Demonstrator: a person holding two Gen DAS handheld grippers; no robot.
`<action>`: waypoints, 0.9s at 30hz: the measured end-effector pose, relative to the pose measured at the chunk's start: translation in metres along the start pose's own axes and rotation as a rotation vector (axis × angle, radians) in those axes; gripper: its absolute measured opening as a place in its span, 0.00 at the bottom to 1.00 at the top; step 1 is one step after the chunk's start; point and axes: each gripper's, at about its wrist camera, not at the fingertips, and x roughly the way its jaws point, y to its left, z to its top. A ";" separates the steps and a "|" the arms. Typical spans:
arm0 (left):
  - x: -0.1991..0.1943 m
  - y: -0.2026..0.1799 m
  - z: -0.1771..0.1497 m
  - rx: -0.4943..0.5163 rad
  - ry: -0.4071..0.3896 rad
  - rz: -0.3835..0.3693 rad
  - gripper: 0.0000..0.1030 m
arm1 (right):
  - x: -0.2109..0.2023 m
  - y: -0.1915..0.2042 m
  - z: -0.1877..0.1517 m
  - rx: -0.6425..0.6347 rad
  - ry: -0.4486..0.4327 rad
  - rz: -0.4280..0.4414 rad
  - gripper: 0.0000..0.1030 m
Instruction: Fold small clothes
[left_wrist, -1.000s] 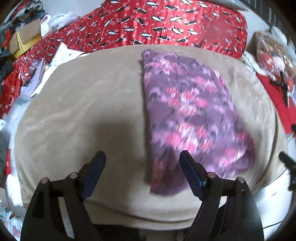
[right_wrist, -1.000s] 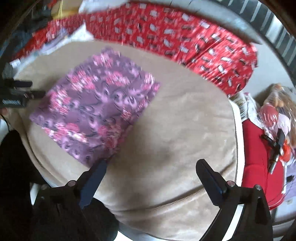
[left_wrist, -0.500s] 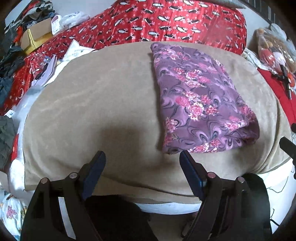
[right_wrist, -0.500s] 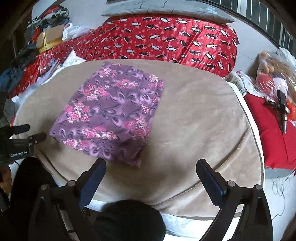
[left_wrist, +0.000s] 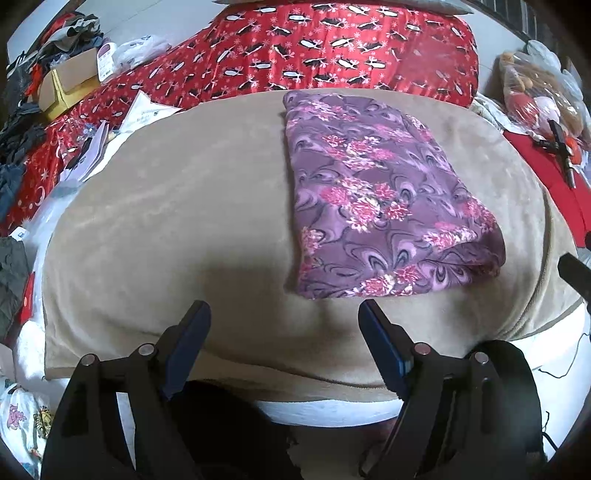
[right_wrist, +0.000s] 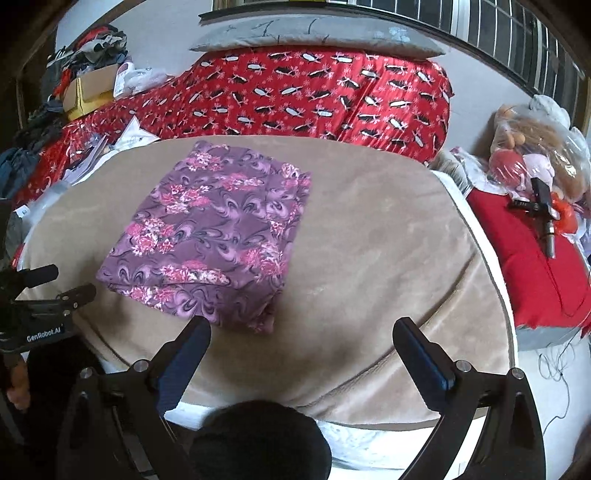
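A purple floral garment (left_wrist: 376, 195) lies folded into a flat rectangle on the beige blanket (left_wrist: 177, 221). It also shows in the right wrist view (right_wrist: 214, 232). My left gripper (left_wrist: 284, 321) is open and empty, held back from the garment's near edge. My right gripper (right_wrist: 301, 338) is open and empty, just off the garment's near right corner. The left gripper's body (right_wrist: 33, 310) shows at the left edge of the right wrist view.
A red patterned quilt (right_wrist: 314, 96) is heaped behind the blanket (right_wrist: 369, 258). Boxes, papers and clothes (left_wrist: 74, 85) are piled at the far left. A red cushion (right_wrist: 524, 258) with a bagged doll (right_wrist: 532, 155) and a black tool lies to the right.
Both grippers have pulled back and up from the garment. It now lies still, folded flat, where it was blurred with motion a second ago.
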 end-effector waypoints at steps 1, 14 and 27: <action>0.000 -0.001 0.000 0.002 -0.001 0.000 0.80 | 0.000 -0.001 0.001 0.005 -0.001 0.000 0.97; -0.008 -0.015 -0.001 0.017 -0.019 -0.030 0.80 | -0.001 -0.012 -0.001 0.053 0.003 -0.022 0.97; -0.025 -0.026 -0.001 0.028 -0.053 -0.054 0.80 | -0.012 -0.021 -0.002 0.066 -0.021 -0.041 0.97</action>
